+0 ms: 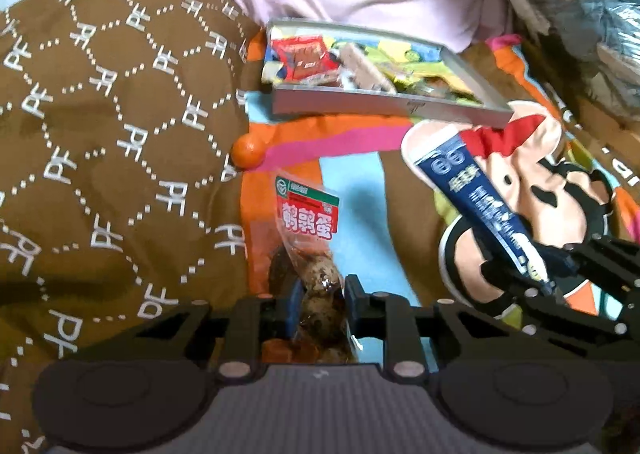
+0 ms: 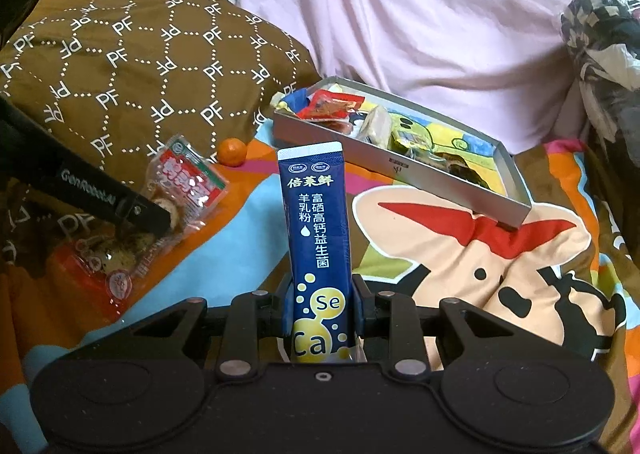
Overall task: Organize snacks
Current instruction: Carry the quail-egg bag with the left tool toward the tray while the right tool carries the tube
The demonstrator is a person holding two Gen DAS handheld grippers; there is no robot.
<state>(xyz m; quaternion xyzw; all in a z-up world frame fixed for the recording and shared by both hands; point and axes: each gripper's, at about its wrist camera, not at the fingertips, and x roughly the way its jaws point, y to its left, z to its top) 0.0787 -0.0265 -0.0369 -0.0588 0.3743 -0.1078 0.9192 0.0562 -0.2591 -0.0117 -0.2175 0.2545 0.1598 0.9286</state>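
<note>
On the cartoon bedspread (image 2: 460, 254), the far tray (image 2: 400, 177) is part-filled, and now left gripper (image 1: 320, 302) pinches the egg packet (image 1: 308, 221), right gripper (image 2: 322, 306) the blue sachet (image 2: 316, 221) — orange (image 2: 232, 151) remaining.

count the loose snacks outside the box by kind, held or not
blue stick packet, held in the right gripper: 1
clear egg pack, held in the left gripper: 1
small orange, lying on the bedspread: 1
total: 3
</note>
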